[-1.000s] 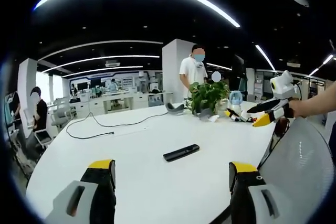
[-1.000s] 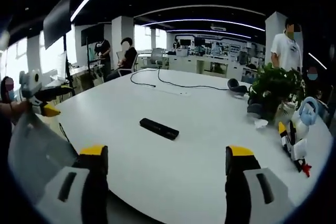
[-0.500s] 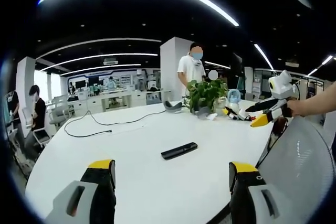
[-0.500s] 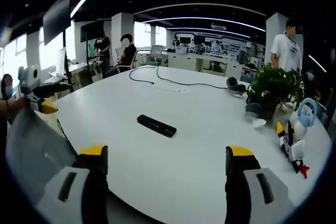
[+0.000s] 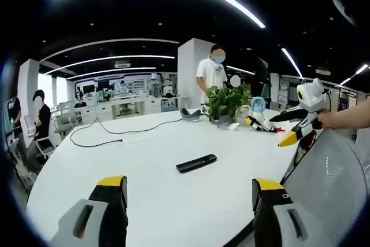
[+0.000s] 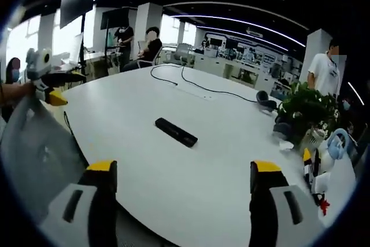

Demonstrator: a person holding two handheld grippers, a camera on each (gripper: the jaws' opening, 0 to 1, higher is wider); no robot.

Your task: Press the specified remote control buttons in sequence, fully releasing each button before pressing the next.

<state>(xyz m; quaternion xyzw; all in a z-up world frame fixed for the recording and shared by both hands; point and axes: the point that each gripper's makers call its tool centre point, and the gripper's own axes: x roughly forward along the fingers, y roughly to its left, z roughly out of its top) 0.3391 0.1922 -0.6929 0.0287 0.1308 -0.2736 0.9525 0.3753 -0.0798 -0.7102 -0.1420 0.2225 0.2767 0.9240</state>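
Note:
A black remote control (image 5: 196,163) (image 6: 176,132) lies flat near the middle of the big white table (image 5: 144,195) (image 6: 191,183). My left gripper (image 5: 188,189) stands open above the near table edge, well short of the remote, with nothing between its yellow-tipped jaws. My right gripper (image 6: 179,172) is open too, also short of the remote and holding nothing. The right gripper (image 5: 295,124) comes into the left gripper view at the right, held by a hand. The left gripper (image 6: 51,88) shows at the left of the right gripper view.
A potted green plant (image 5: 225,105) (image 6: 303,108), a small white-and-blue figure (image 5: 258,111) (image 6: 332,143) and a black cable (image 5: 115,134) (image 6: 191,85) are on the far part of the table. A mesh chair back (image 5: 329,189) (image 6: 32,160) stands close by. Several people stand or sit beyond the table.
Both views have shifted a little with the hands. The right gripper view has rolled, so the remote sits slightly higher and the plant farther right. The remote itself has not moved.

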